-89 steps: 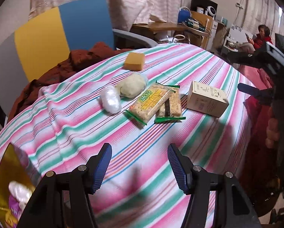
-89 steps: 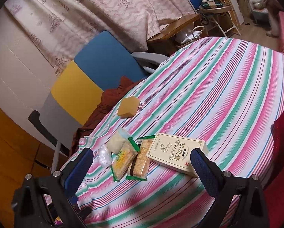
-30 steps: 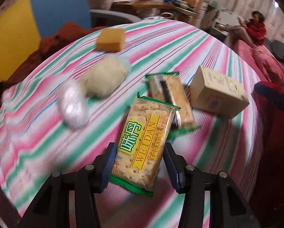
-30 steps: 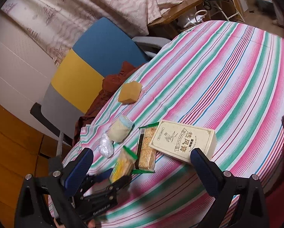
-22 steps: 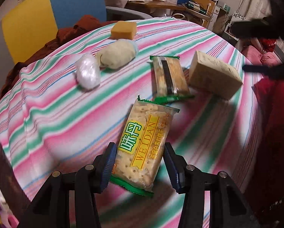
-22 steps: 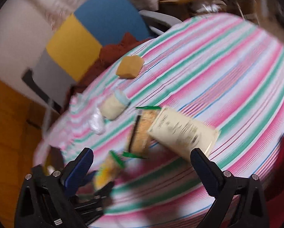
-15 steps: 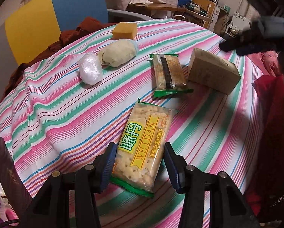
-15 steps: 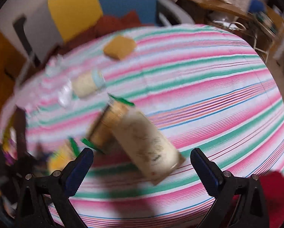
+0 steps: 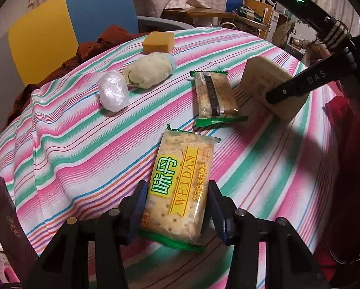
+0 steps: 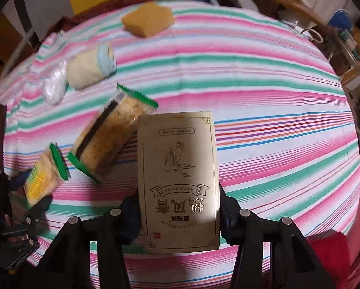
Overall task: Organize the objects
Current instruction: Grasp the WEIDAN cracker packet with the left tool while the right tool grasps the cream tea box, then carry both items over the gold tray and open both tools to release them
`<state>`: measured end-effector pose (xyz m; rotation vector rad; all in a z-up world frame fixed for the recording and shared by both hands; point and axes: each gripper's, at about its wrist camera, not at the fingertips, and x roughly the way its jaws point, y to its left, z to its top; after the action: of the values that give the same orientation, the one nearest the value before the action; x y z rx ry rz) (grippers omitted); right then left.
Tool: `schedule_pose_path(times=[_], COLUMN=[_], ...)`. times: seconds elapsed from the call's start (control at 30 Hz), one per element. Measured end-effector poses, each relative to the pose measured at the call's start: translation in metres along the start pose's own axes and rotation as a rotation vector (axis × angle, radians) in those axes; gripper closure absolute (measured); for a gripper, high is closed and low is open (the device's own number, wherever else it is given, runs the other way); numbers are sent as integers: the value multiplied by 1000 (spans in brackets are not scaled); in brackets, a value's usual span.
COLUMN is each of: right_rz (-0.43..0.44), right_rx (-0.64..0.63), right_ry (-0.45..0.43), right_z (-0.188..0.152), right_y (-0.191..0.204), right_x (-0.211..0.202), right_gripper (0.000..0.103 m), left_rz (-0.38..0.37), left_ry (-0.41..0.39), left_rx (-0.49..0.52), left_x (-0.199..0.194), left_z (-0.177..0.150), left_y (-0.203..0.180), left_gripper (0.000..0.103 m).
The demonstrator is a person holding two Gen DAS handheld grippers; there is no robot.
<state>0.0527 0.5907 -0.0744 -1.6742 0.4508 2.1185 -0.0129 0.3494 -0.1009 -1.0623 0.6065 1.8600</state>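
Observation:
My left gripper [image 9: 177, 207] is shut on a yellow-labelled cracker packet [image 9: 180, 185], held just above the striped tablecloth [image 9: 83, 149] near its front edge. My right gripper [image 10: 178, 212] is shut on a beige printed box [image 10: 178, 168], its fingers [image 10: 131, 210] pressing both long sides. In the left wrist view that box [image 9: 259, 82] stands tilted at the right with the right gripper's finger [image 9: 300, 83] across it. A second cracker packet [image 9: 215, 96] lies flat beside the box. The same packet [image 10: 105, 139] shows left of the box.
A white wrapped bundle [image 9: 112, 91], a cream roll [image 9: 148, 72] and an orange block [image 9: 158, 42] lie towards the far side. A blue and yellow chair [image 9: 67, 24] with a rust cloth stands behind. A dark box [image 9: 2, 216] sits at the near left.
My right gripper swung down over the beige box and closed on it, tilting it up. My left gripper, holding the cracker packet, drew back from the other items towards the near edge.

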Motion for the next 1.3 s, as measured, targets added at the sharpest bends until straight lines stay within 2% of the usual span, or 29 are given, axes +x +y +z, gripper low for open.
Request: schedule_pose_path(times=[0.2,0.33,0.57,0.73,0.9,1.03,1.17,1.3], right_rz=[67,150,306,392,455,471,461,449], right_rx=[35,31,-78,-192,-297,-365,-392,-352], right_ry=[-137,-218,-284,-269,-250,-217,-178,-162], right_z=[-9,-14,-13,-19,-20,-22,-21,-11], right_y=[0,24,102,178,259,317,358,376], right_x=[-48,-76,-101,-102,-99,-92,-80,-67], right_gripper=[51,51,51,51,51,51,51,47], left_rz=[-44,-67,-19,74,203,298,308,356], left_ry=[-67,-146,-284,-352,-359,-315,-266,-212], left_rx=[-39,-109,-260,-417,-586,-702,-806,-871], left_x=[-33,-74,-156,-207,-231,-231,-221,-203], left_z=[0,2,-18,-52,-102,-140,-172,-191], left_y=[-1,6,52,109,170,213,240,254], left_gripper=[53,53,53,53,53,53,53,53])
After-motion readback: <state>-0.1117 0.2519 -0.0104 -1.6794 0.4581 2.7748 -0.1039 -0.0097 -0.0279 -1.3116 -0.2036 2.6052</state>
